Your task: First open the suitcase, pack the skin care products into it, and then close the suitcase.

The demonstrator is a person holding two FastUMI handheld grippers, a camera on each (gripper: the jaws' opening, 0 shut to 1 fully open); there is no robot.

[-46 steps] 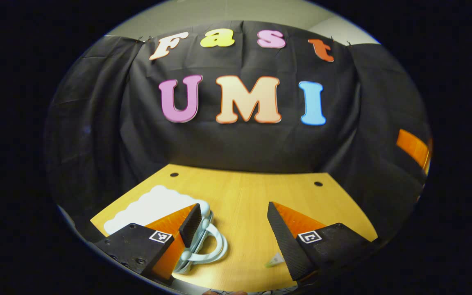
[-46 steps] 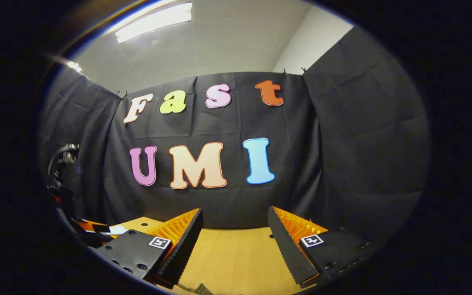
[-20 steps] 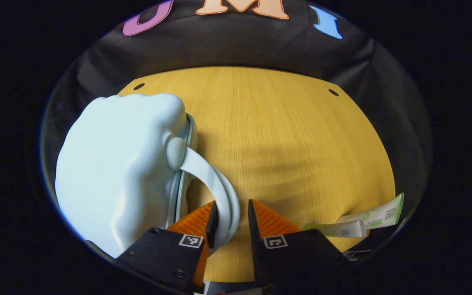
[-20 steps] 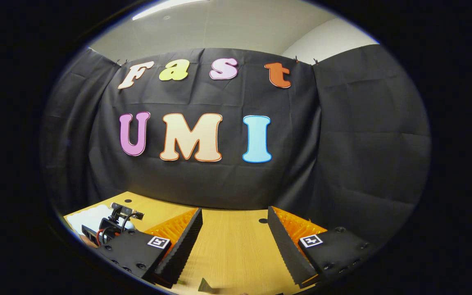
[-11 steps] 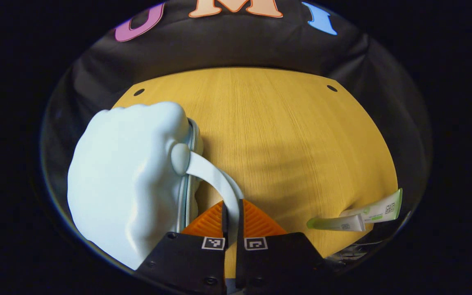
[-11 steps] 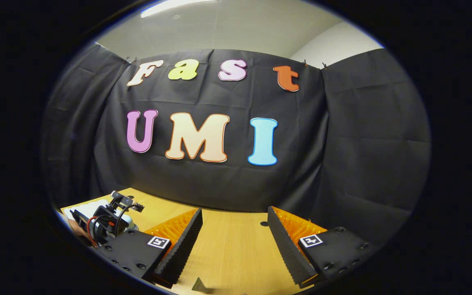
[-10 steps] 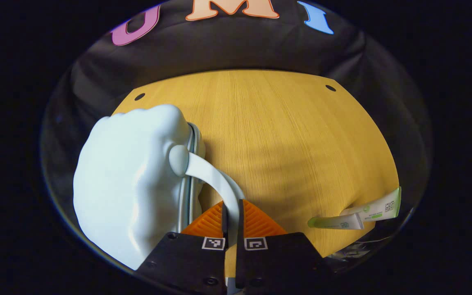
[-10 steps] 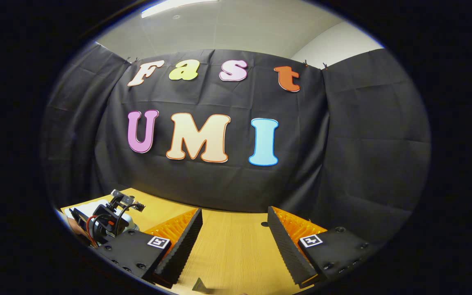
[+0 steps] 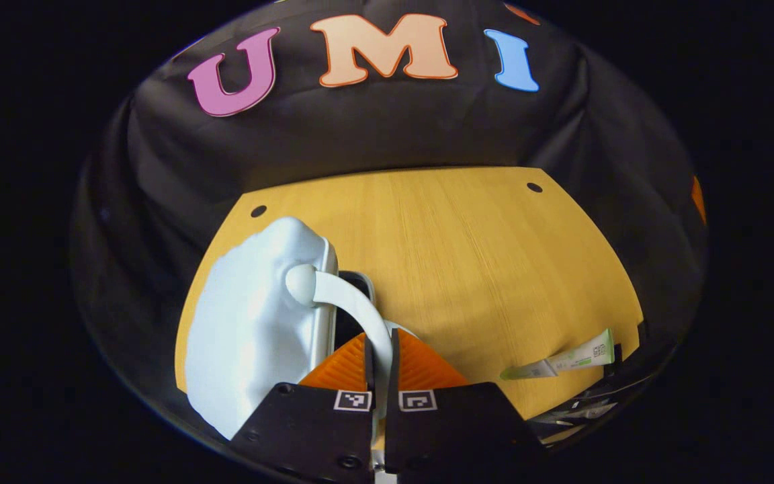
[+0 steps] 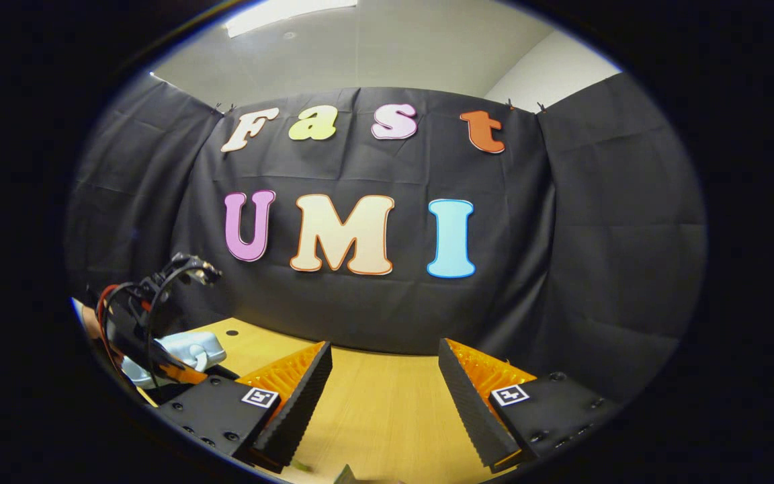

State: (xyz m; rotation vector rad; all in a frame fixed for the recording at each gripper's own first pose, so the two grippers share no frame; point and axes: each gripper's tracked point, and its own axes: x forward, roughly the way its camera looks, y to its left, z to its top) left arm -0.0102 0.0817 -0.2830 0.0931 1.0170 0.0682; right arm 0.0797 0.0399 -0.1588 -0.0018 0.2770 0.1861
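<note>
The right gripper (image 10: 383,396) hangs low over the wooden table (image 10: 387,417) with its jaws wide apart and nothing between them. It faces the black cloth wall (image 10: 595,255), above which a pale ceiling with a strip light (image 10: 286,10) shows. At the far left, the left gripper (image 10: 142,323), trailing cables, sits against the pale blue suitcase (image 10: 189,349) on the table; its jaws cannot be made out from here.

The pale suitcase (image 9: 252,323) blocks the counter's (image 9: 467,255) left side, its lid tilted up with a dark gap beneath. A tube (image 9: 562,359) lies near the right front edge. Between them the wood is bare back to the cloth wall (image 9: 373,134).
</note>
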